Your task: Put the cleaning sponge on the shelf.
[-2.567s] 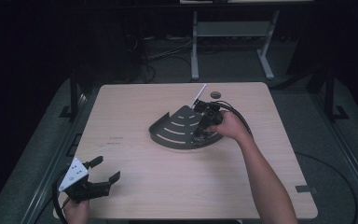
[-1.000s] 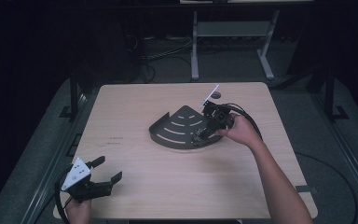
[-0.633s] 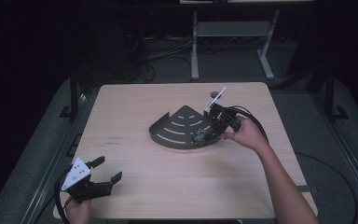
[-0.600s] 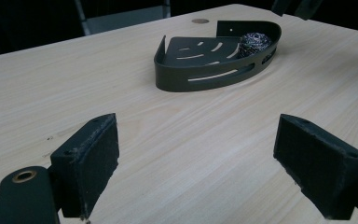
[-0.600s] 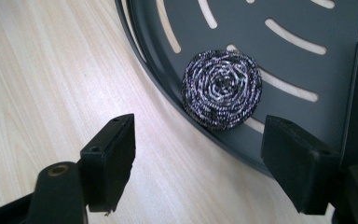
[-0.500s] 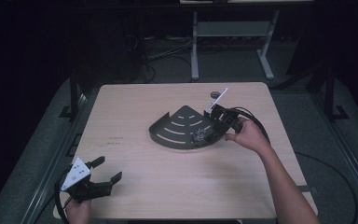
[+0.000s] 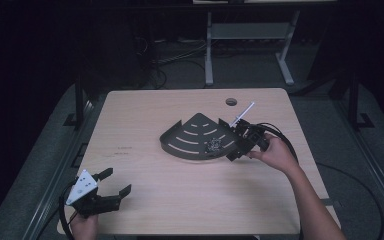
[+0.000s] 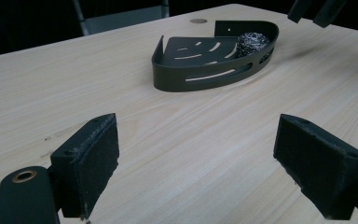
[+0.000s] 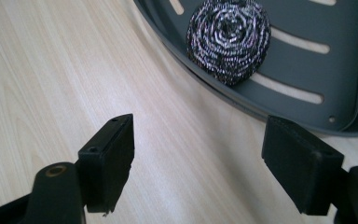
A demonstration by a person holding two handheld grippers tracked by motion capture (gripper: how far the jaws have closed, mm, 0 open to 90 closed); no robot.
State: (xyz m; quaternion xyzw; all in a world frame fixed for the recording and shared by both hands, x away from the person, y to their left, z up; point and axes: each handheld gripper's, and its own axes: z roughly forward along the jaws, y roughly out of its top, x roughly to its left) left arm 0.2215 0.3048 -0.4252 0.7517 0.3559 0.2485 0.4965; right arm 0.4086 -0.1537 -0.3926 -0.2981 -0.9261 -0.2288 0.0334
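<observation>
Scourer (image 9: 228, 39), steel-wool ball, sits in dark corner caddy (image 7: 192, 142) at its 3 o'clock rim. Right gripper (image 9: 205, 172) just outside, jaws just been opening, empty. Left gripper (image 8: 205, 170) wide, empty, at table's 7 o'clock. Risk: jaw clips rim, shoves caddy.

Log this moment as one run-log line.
right gripper: open, nothing held, beside corner shelf | steel scourer: lying in shelf | left gripper: open, idle near table edge
</observation>
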